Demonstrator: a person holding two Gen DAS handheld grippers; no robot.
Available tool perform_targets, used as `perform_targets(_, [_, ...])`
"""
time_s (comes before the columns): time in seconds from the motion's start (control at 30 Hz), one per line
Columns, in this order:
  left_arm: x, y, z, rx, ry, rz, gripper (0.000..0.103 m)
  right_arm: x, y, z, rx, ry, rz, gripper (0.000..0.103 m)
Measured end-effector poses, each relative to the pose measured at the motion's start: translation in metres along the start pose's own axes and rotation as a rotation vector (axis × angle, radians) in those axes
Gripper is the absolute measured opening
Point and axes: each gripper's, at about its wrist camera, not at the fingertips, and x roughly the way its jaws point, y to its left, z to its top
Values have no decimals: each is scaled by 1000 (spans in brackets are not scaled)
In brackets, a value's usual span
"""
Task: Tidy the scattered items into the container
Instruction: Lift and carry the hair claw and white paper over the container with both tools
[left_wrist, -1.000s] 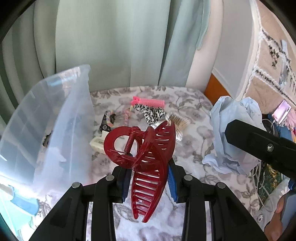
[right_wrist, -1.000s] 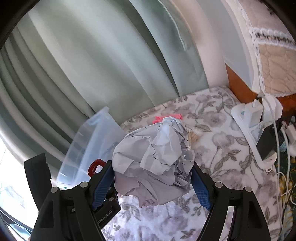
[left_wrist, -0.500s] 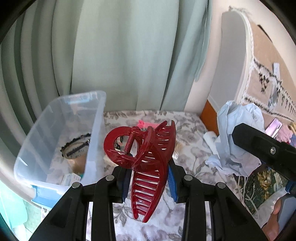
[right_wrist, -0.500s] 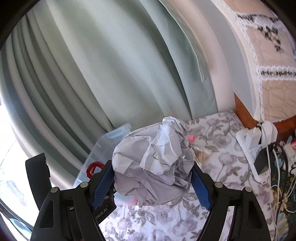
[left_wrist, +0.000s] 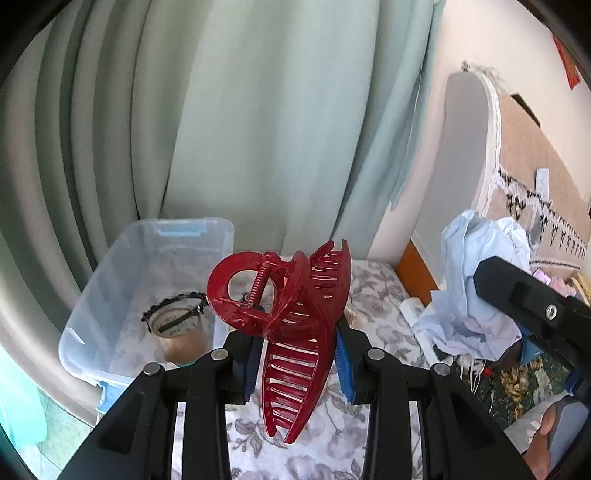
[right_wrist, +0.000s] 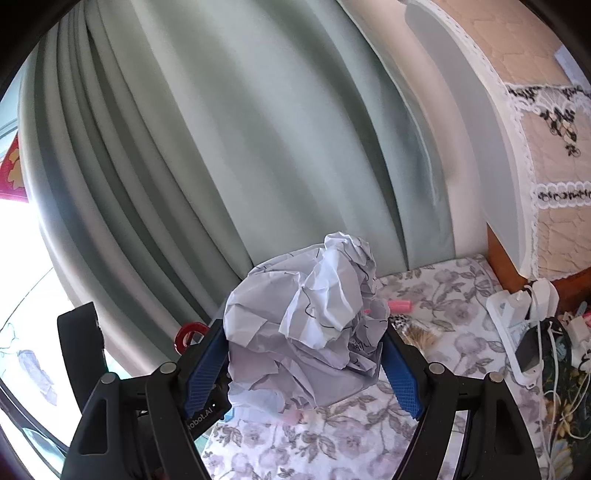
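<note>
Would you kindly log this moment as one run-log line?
left gripper: shut on dark red plastic claw hair clip | right gripper: shut on crumpled white paper ball | clear plastic storage bin: holds a cup, neither item in yet

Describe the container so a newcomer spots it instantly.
Find the pale green curtain behind the floral-covered surface. At its foot, on the left in the left wrist view, stands the clear plastic bin. Unlike the loose items nearby, it is a see-through box with light blue latches, holding a round scalloped-edged object.

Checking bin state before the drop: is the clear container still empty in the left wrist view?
No: the clear container already holds a round brown item with a black scalloped rim.
</note>
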Motion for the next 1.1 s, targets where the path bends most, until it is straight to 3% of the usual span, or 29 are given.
perform_targets(0.5, [-15,51,8,-97,-39,20,36,11,43,2,-80,6,24,82])
perform_targets(1.1, [-9,131,-2,-266,-30,80,36,75,87,-20,-166,135,49,82])
